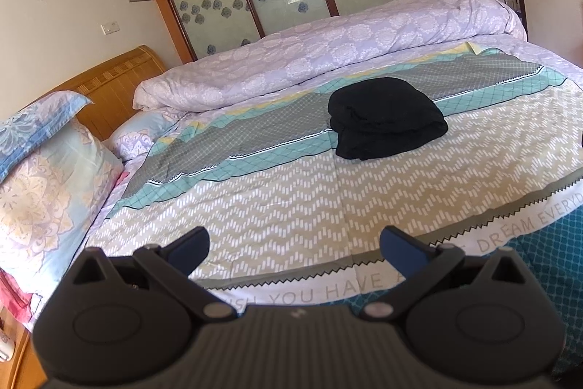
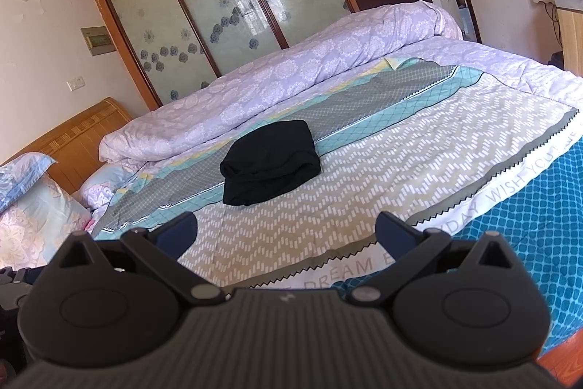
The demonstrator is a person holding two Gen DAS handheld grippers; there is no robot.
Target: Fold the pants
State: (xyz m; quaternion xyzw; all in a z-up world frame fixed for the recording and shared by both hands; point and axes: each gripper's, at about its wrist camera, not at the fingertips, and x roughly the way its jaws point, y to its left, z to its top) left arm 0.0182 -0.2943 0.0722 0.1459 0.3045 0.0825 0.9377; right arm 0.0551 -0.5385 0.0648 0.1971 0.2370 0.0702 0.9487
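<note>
- Well ahead of both tools, the black pants (image 1: 386, 117) (image 2: 269, 163) lie folded in a bundle on the bed (image 1: 291, 199) (image 2: 364, 163).
- Left tool (image 1: 294, 243): jaws wide, empty.
- Right tool (image 2: 286, 230): jaws wide, empty.

I can read grey capitals along the white border band (image 1: 364, 283) of the bedsheet (image 1: 291, 199): "YOU HAVE", then "DREAM EVERYD" running off frame. From my right wrist camera the same band shows "DREAM" and "WISH YOU".

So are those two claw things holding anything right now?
No. The left gripper and right gripper are both open and empty; the black pants lie folded on the bed, untouched.
</note>
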